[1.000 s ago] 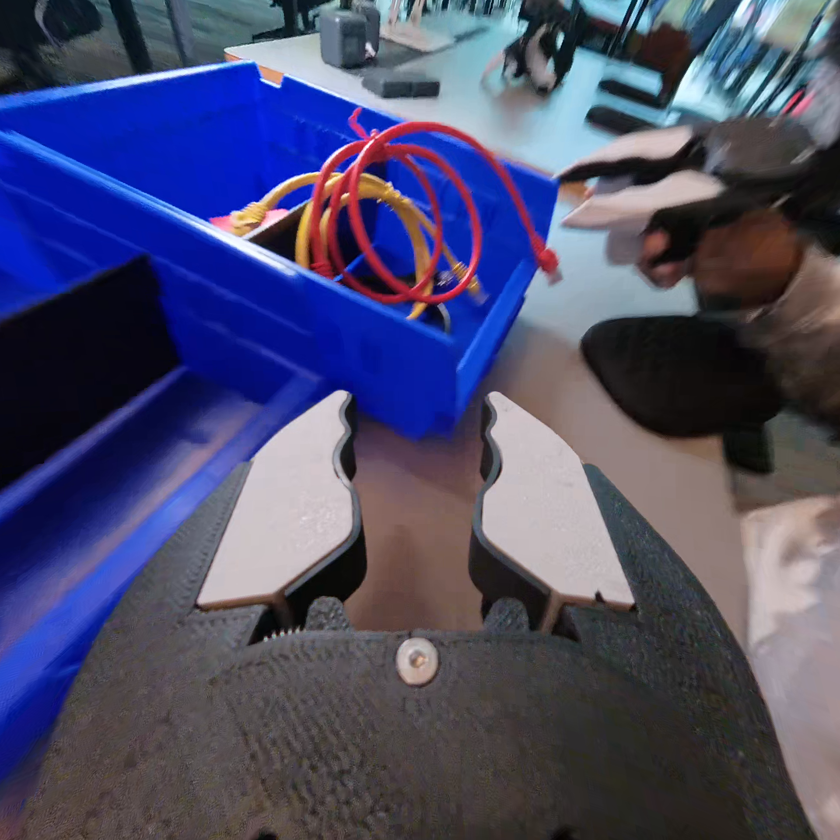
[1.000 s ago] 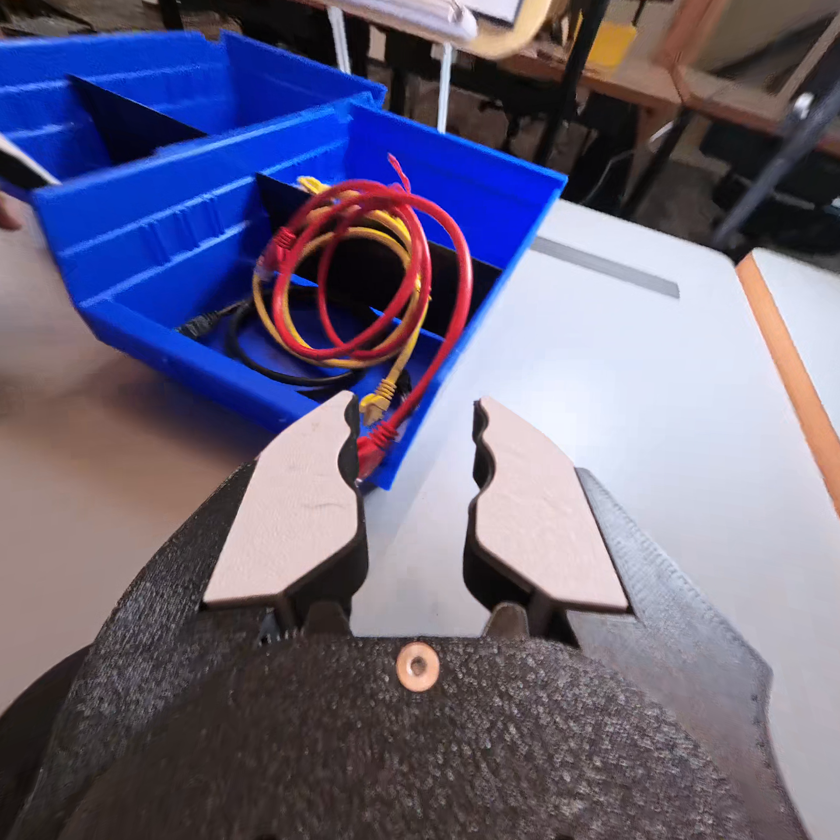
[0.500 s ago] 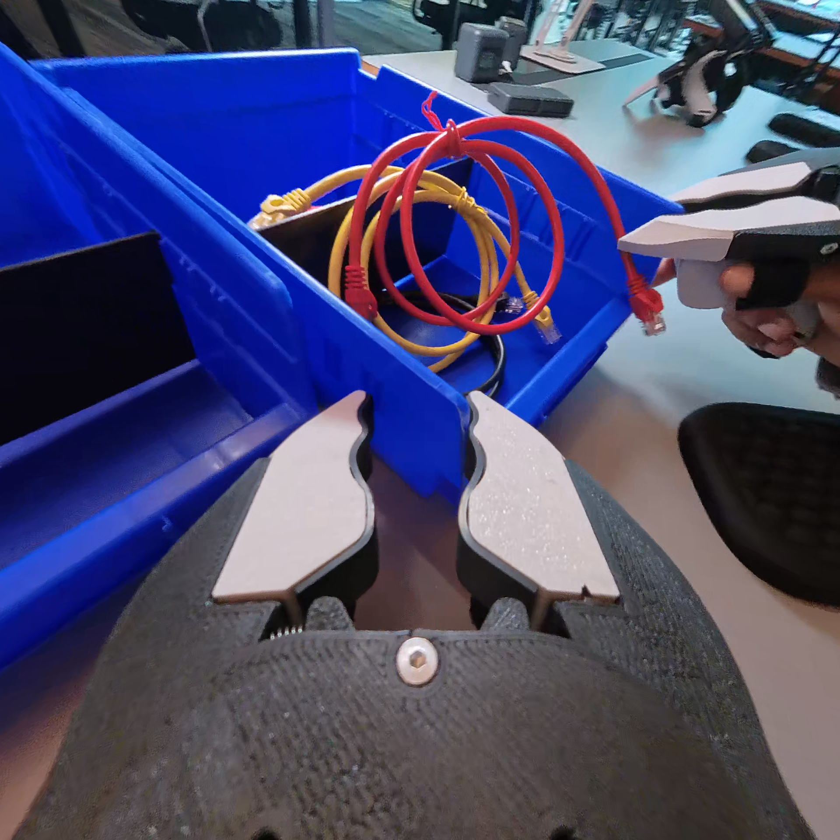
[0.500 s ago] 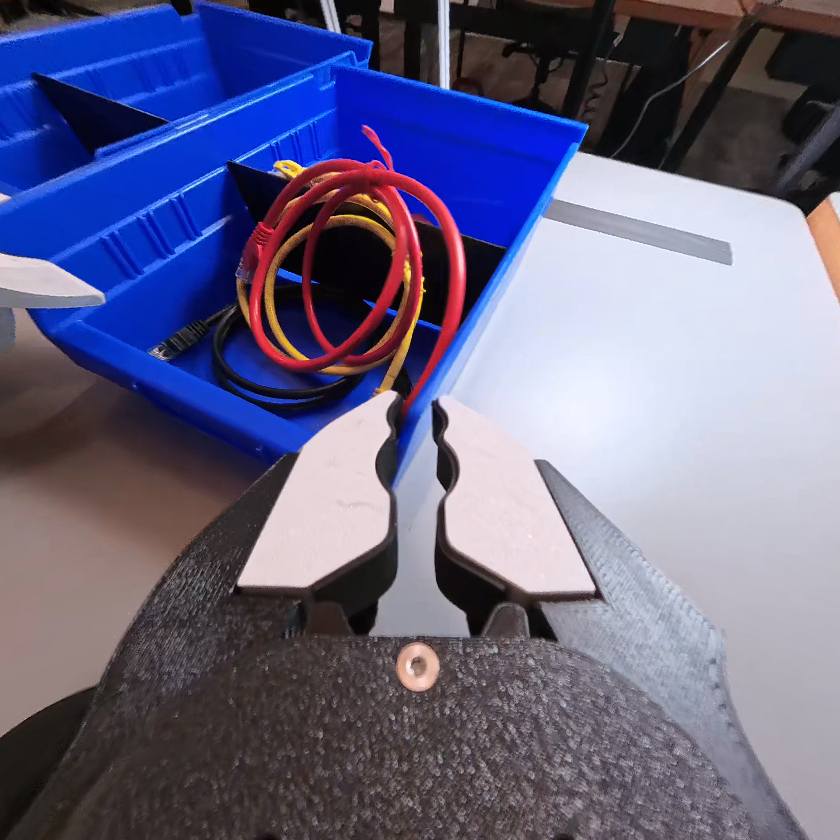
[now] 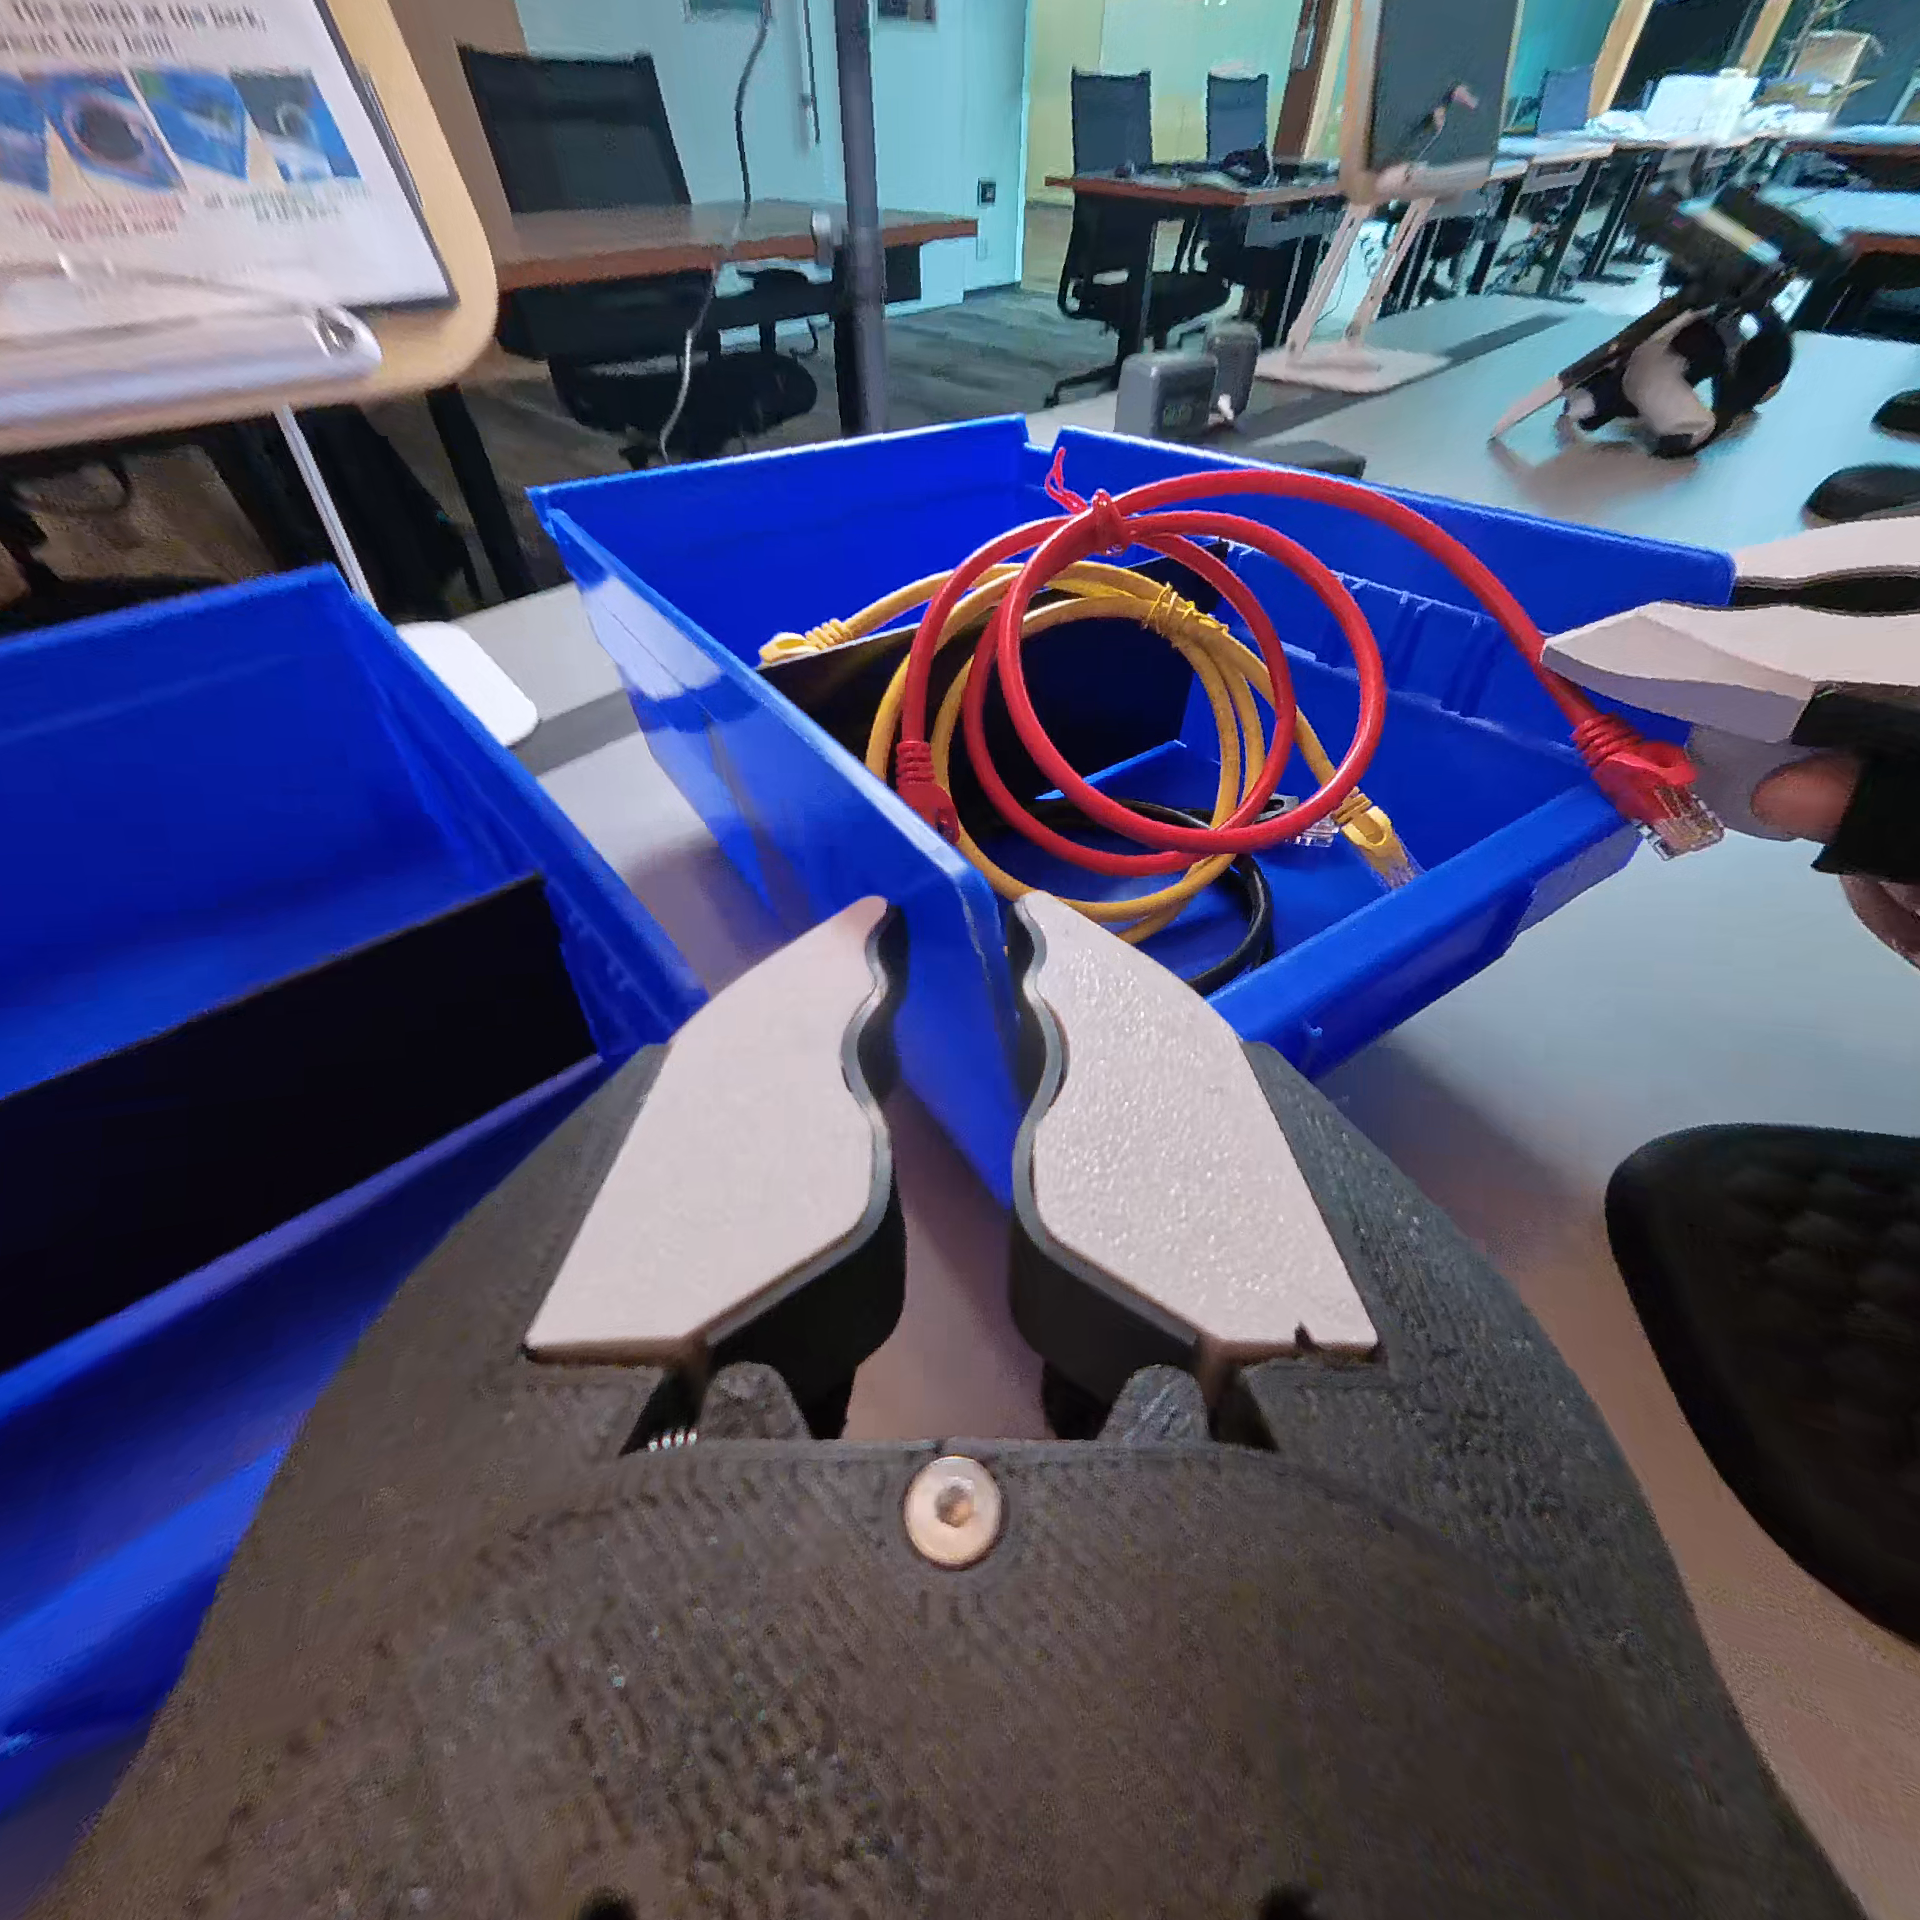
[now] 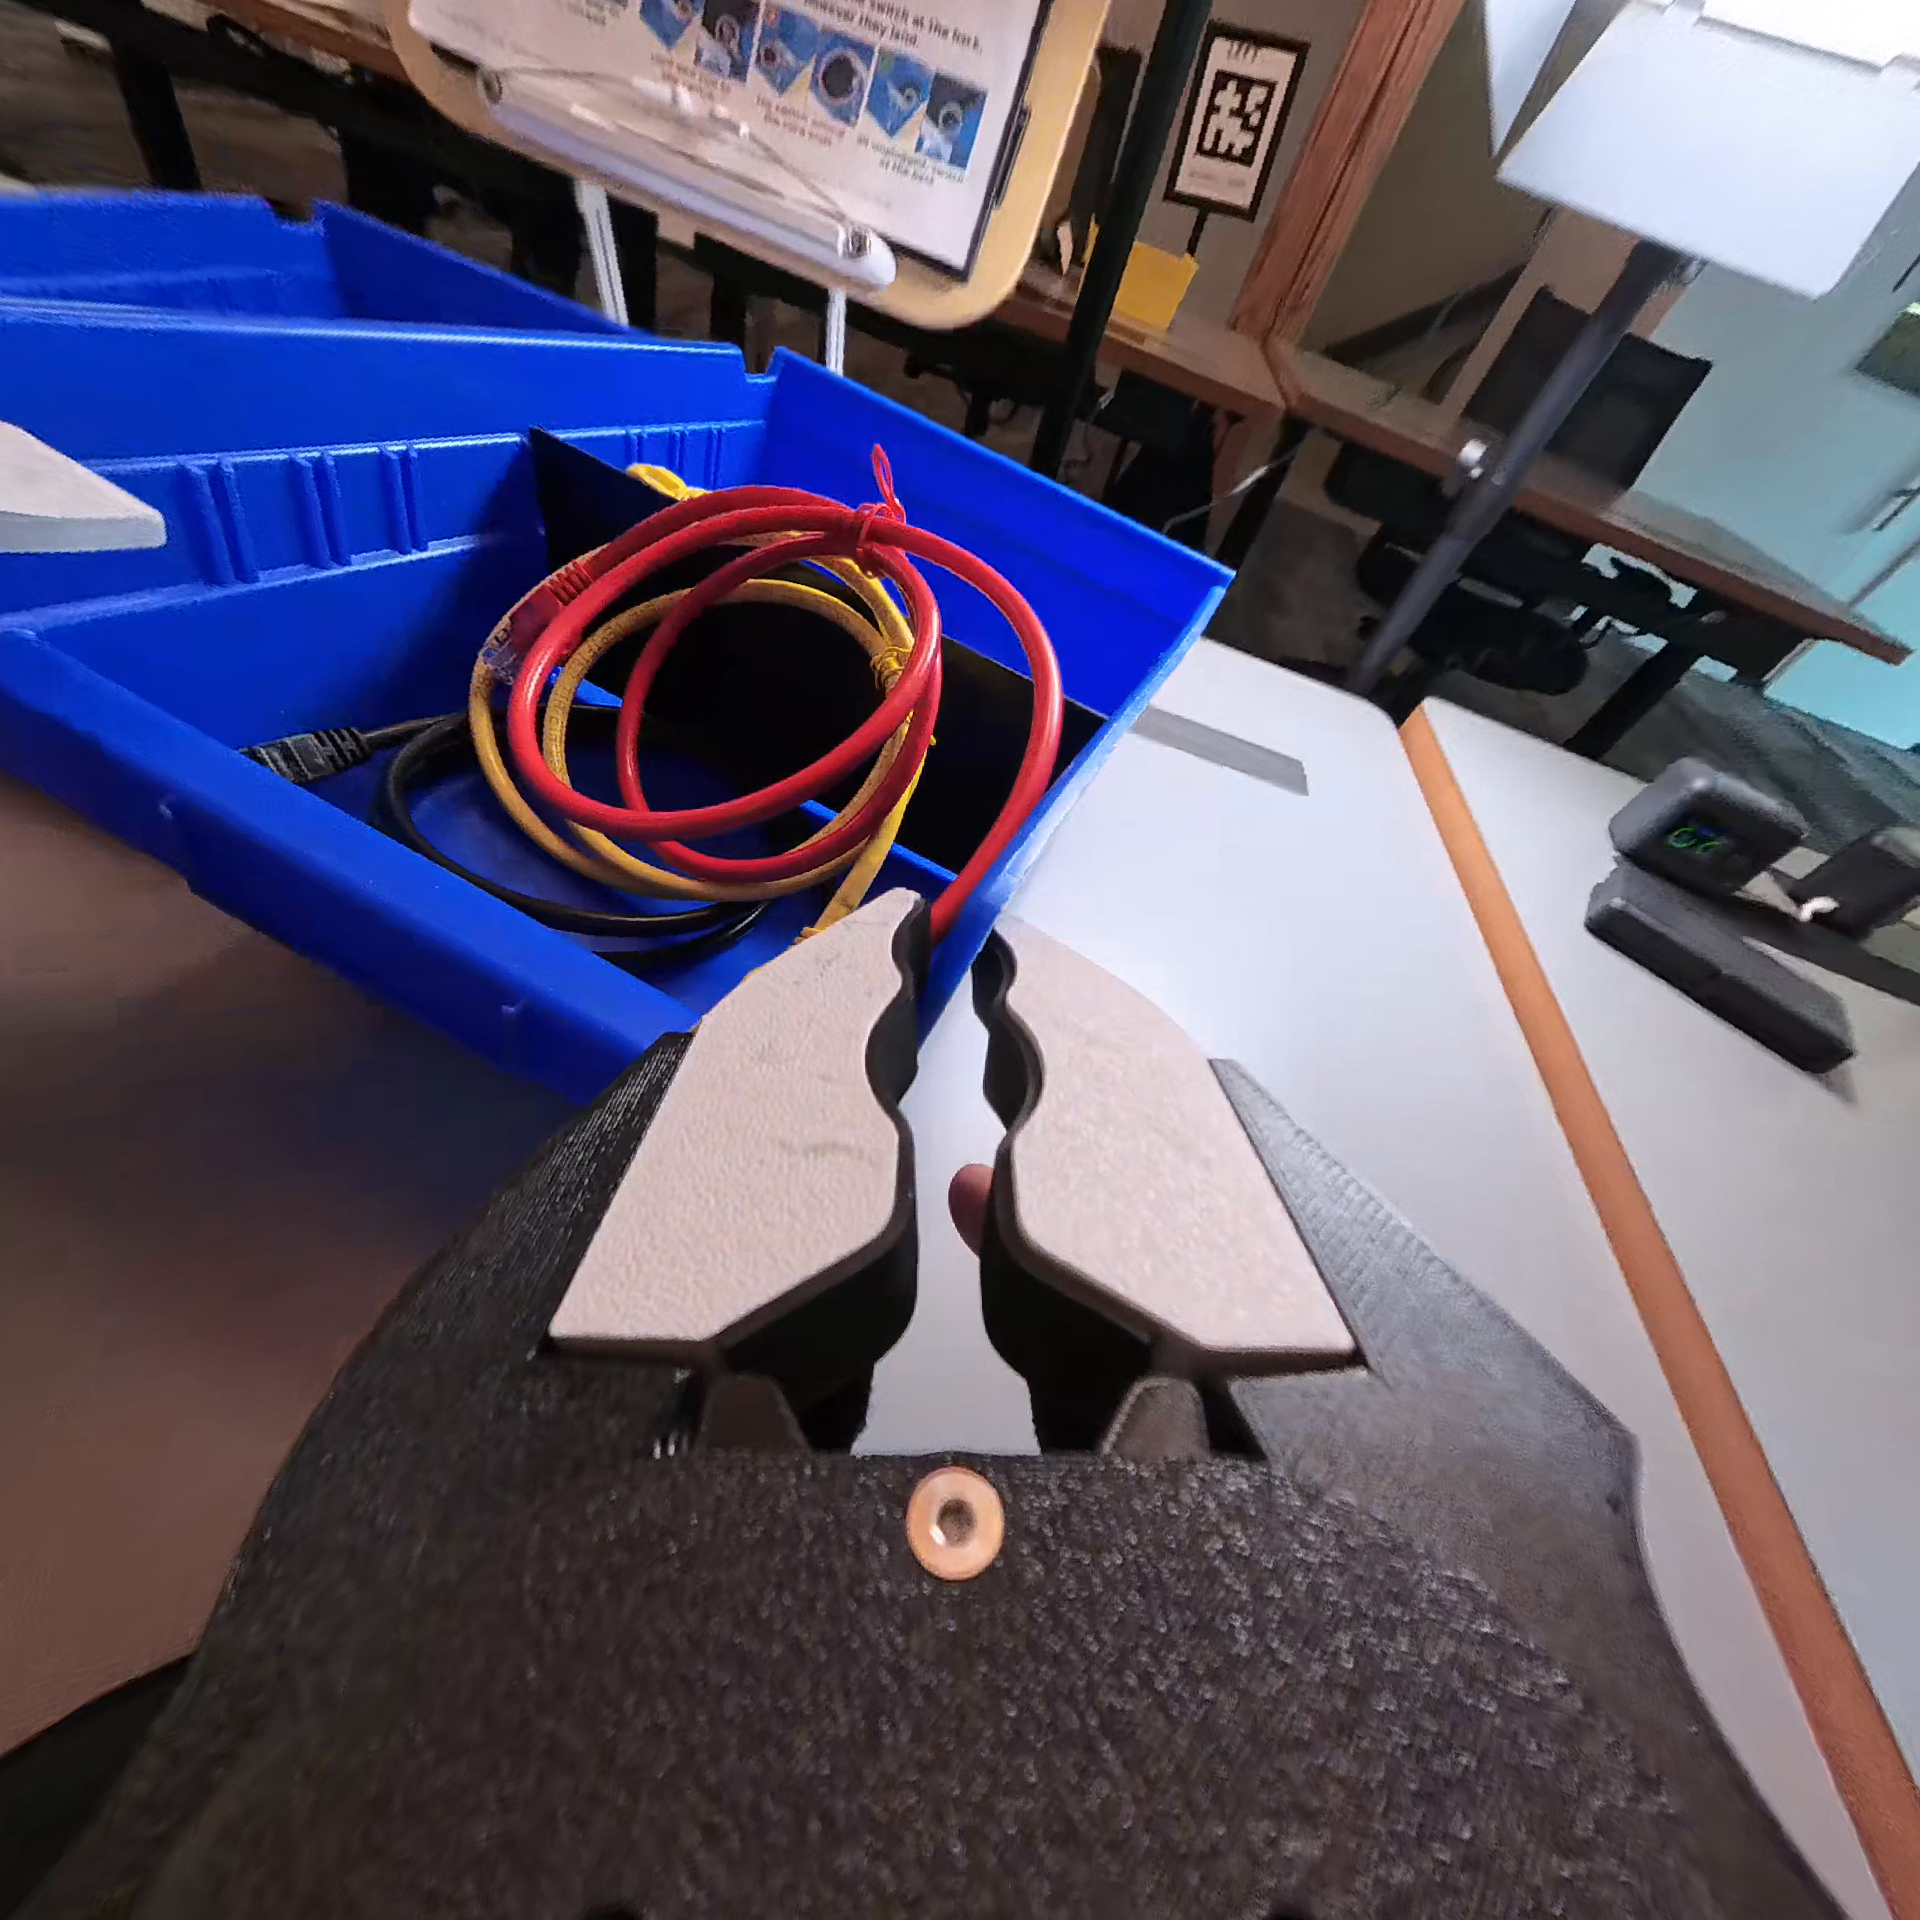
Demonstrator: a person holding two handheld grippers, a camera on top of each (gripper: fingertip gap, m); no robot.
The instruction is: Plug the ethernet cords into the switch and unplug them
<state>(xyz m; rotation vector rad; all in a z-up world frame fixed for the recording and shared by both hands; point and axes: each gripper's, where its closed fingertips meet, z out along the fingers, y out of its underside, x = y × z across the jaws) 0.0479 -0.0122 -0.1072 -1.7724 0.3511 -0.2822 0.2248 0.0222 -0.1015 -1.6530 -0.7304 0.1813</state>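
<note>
A blue bin (image 5: 1455, 904) holds a coiled red ethernet cord (image 5: 1351, 665), a yellow cord (image 5: 1236, 707) and a black cord (image 5: 1252, 904). My left gripper (image 5: 951, 935) is shut on the bin's near corner wall. My right gripper (image 6: 951, 940) is shut at the bin's (image 6: 312, 862) other corner, on the red cord (image 6: 1039, 675) and the wall edge beside it. In the left wrist view its fingers (image 5: 1714, 665) sit at that corner, and the red plug (image 5: 1652, 790) hangs below them outside the bin. No switch is in view.
A second blue bin (image 5: 208, 831) with a black divider stands at the left. A clipboard stand (image 6: 727, 83) is behind the bins. Small grey devices (image 6: 1704, 831) lie on the neighbouring table past an orange edge (image 6: 1558, 1039). A black chair seat (image 5: 1787, 1351) is at the right.
Both grippers went from wide open to closed. The left closed on the bin's corner wall. The right closed on the red cord at the rim. Both views tilted upward.
</note>
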